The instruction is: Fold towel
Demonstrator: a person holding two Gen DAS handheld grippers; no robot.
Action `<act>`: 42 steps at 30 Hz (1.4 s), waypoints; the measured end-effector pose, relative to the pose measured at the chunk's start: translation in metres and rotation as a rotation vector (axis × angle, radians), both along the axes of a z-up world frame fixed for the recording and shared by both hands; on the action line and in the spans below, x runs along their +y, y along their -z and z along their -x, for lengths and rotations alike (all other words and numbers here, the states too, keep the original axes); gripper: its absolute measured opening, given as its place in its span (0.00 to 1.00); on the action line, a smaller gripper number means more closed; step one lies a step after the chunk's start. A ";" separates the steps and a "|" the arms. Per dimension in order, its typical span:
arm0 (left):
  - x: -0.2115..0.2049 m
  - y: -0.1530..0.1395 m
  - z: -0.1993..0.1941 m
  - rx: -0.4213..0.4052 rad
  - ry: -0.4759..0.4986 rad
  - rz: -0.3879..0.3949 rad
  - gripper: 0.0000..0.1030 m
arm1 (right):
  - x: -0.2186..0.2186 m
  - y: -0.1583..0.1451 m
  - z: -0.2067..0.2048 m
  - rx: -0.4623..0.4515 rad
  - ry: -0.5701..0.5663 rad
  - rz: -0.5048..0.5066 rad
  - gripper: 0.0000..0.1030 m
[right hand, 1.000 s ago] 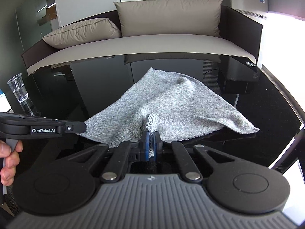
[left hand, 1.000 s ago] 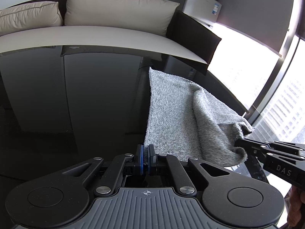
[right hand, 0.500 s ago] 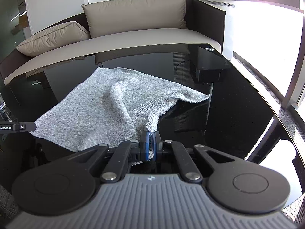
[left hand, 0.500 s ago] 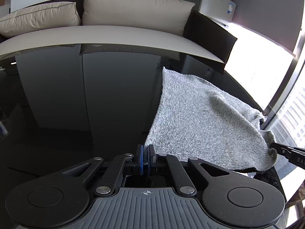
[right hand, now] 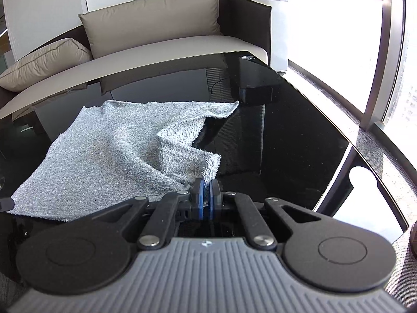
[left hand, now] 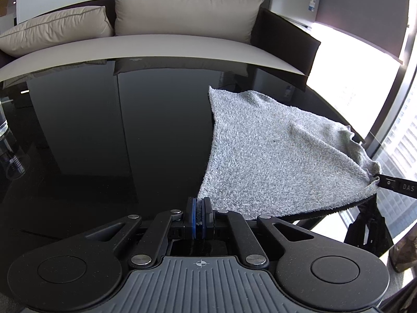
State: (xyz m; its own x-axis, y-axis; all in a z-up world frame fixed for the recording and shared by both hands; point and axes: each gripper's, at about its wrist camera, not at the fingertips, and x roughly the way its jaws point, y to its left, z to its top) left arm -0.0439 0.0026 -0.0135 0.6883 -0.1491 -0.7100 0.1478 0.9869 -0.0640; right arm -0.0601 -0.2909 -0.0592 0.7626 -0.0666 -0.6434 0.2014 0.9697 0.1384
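A grey terry towel is stretched over the glossy black table. My left gripper is shut on its near left corner. My right gripper is shut on the near right corner, where the cloth bunches into a small fold. In the left wrist view the right gripper's black finger shows at the far right edge, pinching that corner. In the right wrist view the towel spreads left and back, its far edge resting on the table.
A beige sofa with cushions runs along the table's far side. A clear plastic cup stands at the left edge. Bright windows and the table's right edge lie to the right. A black box sits beyond the towel.
The two grippers have drawn apart, pulling the towel wider and flatter between them. The right gripper swung to the right, and the slack hump in the cloth has mostly gone.
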 end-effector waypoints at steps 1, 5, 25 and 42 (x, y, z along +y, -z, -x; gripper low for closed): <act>-0.002 0.000 0.000 -0.001 0.003 -0.002 0.04 | -0.001 0.000 0.002 0.003 0.013 0.004 0.04; -0.004 -0.002 0.003 -0.021 -0.003 0.022 0.06 | -0.001 -0.003 0.010 -0.007 0.038 0.023 0.17; -0.028 -0.003 -0.064 -0.100 0.069 0.089 0.37 | 0.029 -0.027 -0.041 -0.191 -0.223 0.080 0.50; -0.039 0.010 -0.150 -0.058 0.084 0.082 0.35 | -0.006 -0.013 -0.099 -0.130 -0.234 0.049 0.50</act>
State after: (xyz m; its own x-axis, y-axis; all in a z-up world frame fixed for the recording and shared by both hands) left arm 0.1061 -0.0361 -0.0239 0.7104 -0.2634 -0.6527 0.2351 0.9629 -0.1326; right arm 0.0386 -0.2972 -0.0462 0.8367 0.0921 -0.5398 -0.0449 0.9940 0.0999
